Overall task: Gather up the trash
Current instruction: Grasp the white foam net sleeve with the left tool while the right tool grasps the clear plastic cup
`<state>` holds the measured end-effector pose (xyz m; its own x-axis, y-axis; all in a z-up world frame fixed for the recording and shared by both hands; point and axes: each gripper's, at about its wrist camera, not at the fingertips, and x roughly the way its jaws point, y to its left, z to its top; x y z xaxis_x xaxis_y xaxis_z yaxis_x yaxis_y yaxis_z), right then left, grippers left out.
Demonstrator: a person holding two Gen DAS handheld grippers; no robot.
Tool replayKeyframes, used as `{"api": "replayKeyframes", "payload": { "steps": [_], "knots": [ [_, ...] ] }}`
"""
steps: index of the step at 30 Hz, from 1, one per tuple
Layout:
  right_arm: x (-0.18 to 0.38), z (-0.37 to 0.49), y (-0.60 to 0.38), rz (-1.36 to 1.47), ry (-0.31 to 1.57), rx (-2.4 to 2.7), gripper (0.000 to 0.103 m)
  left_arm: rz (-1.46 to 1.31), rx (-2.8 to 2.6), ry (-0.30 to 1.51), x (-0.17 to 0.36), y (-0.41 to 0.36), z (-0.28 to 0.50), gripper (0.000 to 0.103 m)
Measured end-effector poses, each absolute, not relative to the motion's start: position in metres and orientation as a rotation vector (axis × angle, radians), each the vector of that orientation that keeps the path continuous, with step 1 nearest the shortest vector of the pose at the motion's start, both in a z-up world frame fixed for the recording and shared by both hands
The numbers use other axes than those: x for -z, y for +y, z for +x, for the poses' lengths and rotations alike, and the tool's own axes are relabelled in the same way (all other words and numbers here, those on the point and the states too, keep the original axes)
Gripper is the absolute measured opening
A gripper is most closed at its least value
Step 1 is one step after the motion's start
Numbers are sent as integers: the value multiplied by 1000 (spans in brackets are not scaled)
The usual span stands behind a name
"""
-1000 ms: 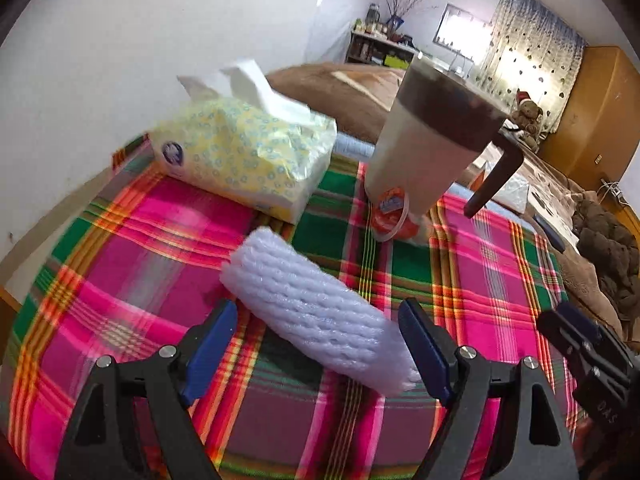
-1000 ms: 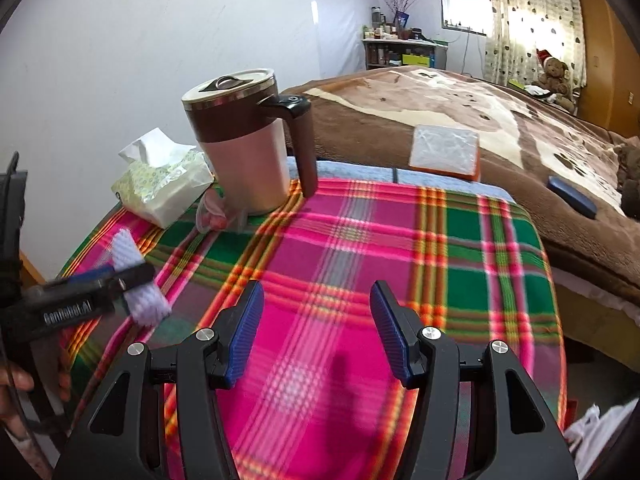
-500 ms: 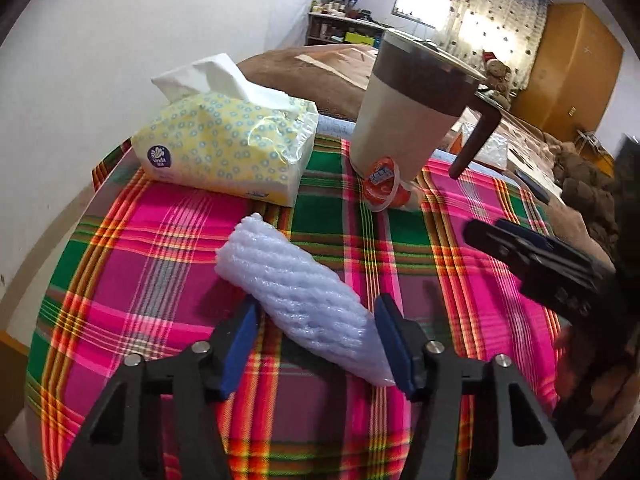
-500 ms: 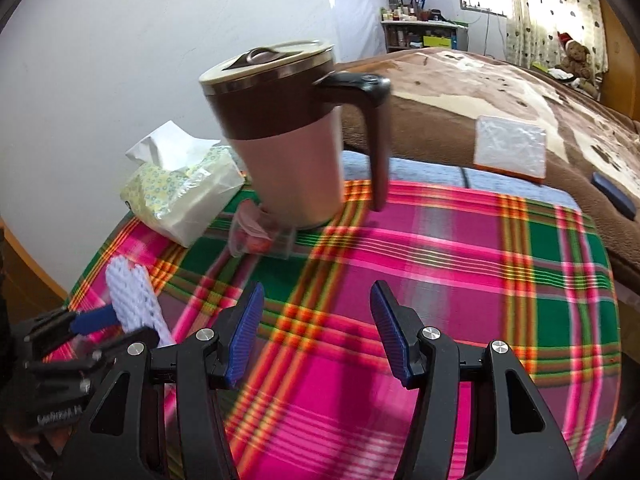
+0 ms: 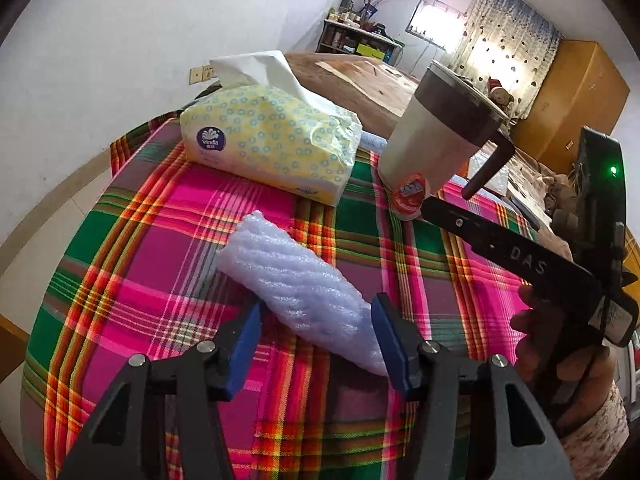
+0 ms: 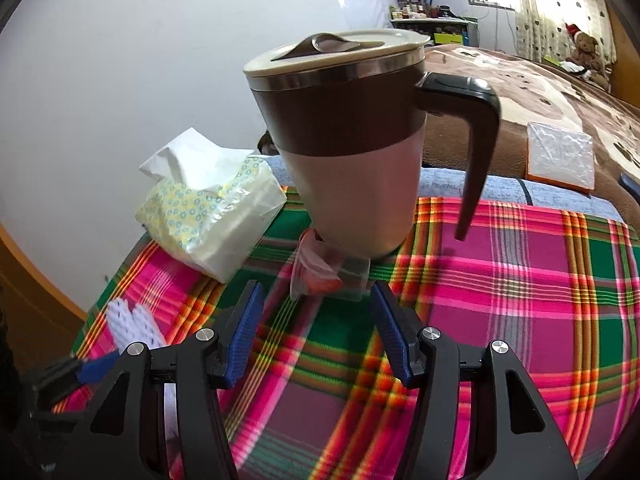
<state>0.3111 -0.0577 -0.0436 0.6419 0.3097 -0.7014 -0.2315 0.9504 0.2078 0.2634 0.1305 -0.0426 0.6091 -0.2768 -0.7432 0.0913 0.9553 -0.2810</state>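
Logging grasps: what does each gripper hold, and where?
Left gripper clamps the foam sleeve near its near end. Right gripper holds nothing.

Left tool (image 5: 316, 338) narrowed, pads gripping; right tool (image 6: 314, 330) agape, angled downward.

White walls (image 5: 120, 40), curtained bright window (image 5: 436, 20), brown-blanketed bed (image 6: 520, 92), wooden wardrobe (image 5: 576, 96)

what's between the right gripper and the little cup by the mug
Only bare plaid cloth between the right gripper and the small plastic cup, per the right wrist view.
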Motion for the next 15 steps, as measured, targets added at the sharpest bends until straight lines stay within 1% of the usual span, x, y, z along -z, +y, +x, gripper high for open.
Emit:
{"api": "replayKeyframes", "payload": {
  "steps": [7,12,13,14,15],
  "knots": [
    [50,326,-56,154,849,-301,57,-282,219,892,47,135,271,62],
    [49,325,-62,193,831,-263,56,-325,197,879,46,139,274,62],
    [50,325,-63,202,833,-263,52,-334,196,877,46,139,275,62],
    [50,326,-65,212,838,-259,43,-336,194,874,47,140,276,62],
    [51,326,-67,221,841,-256,44,-342,190,876,47,139,276,60]
  ]
}}
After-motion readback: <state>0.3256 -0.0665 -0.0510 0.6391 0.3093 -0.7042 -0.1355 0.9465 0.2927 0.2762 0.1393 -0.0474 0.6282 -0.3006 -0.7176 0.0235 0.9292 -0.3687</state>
